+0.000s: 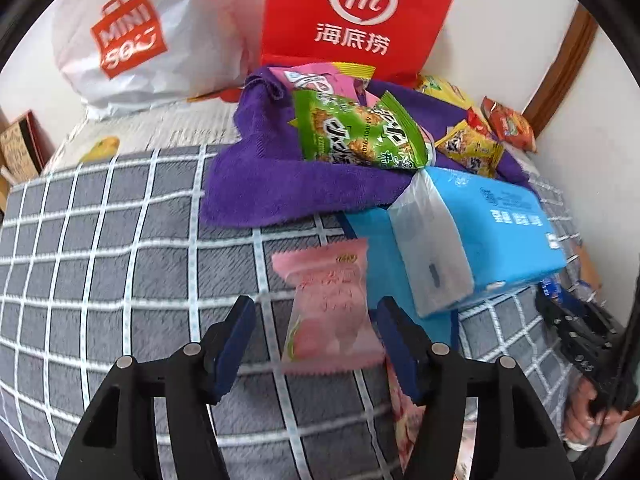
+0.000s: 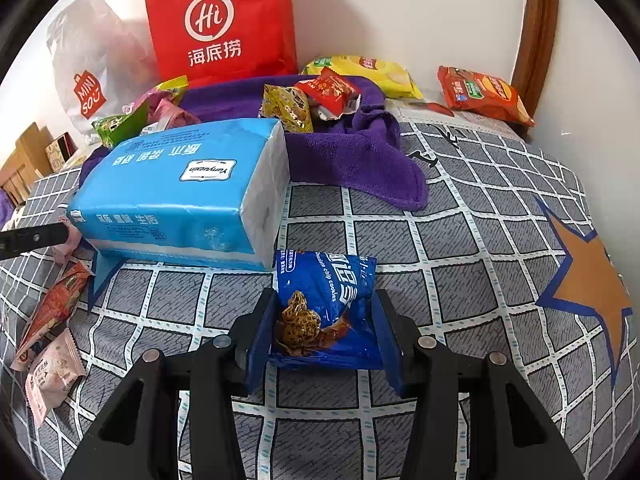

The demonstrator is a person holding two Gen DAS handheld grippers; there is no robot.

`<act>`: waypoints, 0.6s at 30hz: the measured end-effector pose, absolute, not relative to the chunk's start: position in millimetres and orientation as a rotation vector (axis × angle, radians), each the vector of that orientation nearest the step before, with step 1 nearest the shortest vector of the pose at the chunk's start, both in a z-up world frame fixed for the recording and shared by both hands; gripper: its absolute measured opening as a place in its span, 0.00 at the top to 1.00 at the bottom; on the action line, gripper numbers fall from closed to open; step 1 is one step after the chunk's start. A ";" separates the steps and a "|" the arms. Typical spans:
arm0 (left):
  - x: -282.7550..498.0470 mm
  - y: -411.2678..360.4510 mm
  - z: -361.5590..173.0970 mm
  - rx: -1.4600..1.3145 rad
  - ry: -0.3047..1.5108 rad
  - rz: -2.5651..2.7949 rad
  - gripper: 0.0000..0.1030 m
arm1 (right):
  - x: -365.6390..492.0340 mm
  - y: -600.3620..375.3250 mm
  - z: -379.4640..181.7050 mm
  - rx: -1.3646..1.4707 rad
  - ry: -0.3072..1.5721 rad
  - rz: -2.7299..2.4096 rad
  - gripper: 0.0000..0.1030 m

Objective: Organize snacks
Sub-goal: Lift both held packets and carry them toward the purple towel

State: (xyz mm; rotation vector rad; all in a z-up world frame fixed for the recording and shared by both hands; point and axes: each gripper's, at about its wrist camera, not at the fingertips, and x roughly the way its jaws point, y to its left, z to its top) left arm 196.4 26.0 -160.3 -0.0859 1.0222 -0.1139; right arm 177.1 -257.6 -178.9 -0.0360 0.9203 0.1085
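Cookie packet (image 2: 326, 308) on checked bedcover (image 2: 460, 240), between spread fingers of right gripper (image 2: 324, 336), just short of tissue pack (image 2: 180, 196). Pink packet (image 1: 330, 308) likewise inside wide-open left gripper (image 1: 316, 344), not pinched. Sorting barely begun: more snacks heaped on purple towel (image 2: 360, 160), chip bags (image 2: 484, 94) by wall. Both grippers low, level, pointing forward.

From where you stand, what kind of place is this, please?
Probably a bedroom at home, not a shop or kitchen. The snacks lie on a soft grey quilt with a white grid, seemingly a bed, set against a plain white wall. A red paper shopping bag and a blue tissue pack rest on it.
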 end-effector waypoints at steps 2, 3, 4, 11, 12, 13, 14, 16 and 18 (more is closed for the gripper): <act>203.2 19.9 -165.7 -0.064 1.041 -0.105 0.40 | 177.6 -258.5 -179.4 -0.031 0.922 0.111 0.54; 205.5 17.5 -169.2 -0.055 1.048 -0.095 0.40 | 177.9 -258.8 -179.4 -0.028 0.923 0.112 0.54; 204.6 13.6 -169.9 -0.031 1.023 -0.082 0.39 | 178.1 -259.0 -179.6 -0.027 0.923 0.113 0.54; 191.6 -1.8 -172.1 0.074 0.938 -0.077 0.63 | 178.9 -259.7 -179.8 -0.027 0.926 0.114 0.53; 189.8 -1.1 -172.5 0.073 0.925 -0.079 0.63 | 179.1 -259.4 -179.8 -0.023 0.926 0.116 0.53; 187.7 -0.6 -173.2 0.072 0.908 -0.081 0.63 | 179.3 -260.0 -179.9 -0.018 0.926 0.118 0.53; 187.1 0.0 -173.4 0.072 0.906 -0.080 0.63 | 179.5 -260.5 -180.0 -0.014 0.926 0.120 0.52; 187.6 0.9 -173.1 0.063 0.905 -0.081 0.62 | 179.6 -261.3 -180.3 -0.007 0.926 0.123 0.52; 187.7 2.1 -173.7 0.055 0.905 -0.081 0.61 | 179.4 -261.0 -180.5 -0.010 0.926 0.122 0.52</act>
